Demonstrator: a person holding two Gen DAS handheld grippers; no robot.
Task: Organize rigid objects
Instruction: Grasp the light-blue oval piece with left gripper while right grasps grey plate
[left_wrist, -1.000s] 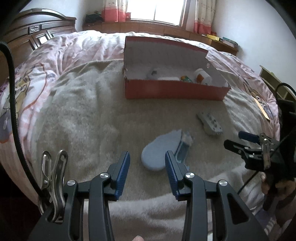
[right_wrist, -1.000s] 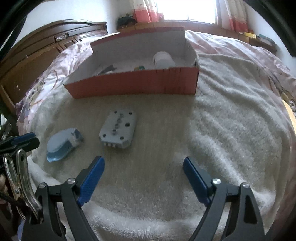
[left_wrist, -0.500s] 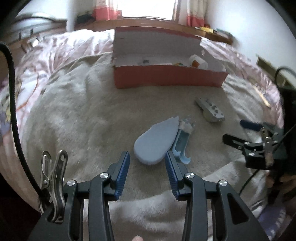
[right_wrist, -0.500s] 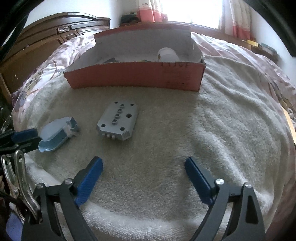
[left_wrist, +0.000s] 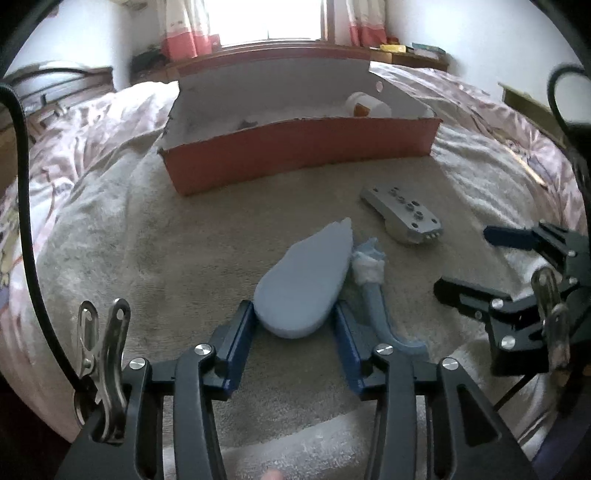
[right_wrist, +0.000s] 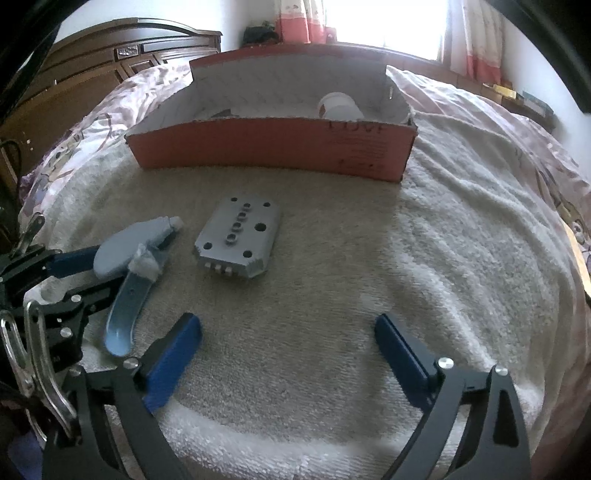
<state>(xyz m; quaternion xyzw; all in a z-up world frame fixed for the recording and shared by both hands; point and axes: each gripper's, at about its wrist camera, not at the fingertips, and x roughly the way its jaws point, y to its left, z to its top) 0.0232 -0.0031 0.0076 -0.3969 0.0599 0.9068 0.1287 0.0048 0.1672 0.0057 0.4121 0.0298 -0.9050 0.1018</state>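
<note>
Where the towel ends, red box (right_wrist: 273, 147) with white bottle (right_wrist: 341, 107).

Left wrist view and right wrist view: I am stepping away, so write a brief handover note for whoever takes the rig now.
Left tongs: open, jaws just widened, straddling the near end of the pale blue flat piece; not gripped yet.
Right tongs: wide open, jaws just opened further, nothing between them, over bare towel.
On the towel: the blue piece, and the grey block beside it.
Done: the orange box already holds a white bottle and other small items.
Left: close on the blue piece, box it, then the grey block.
</note>
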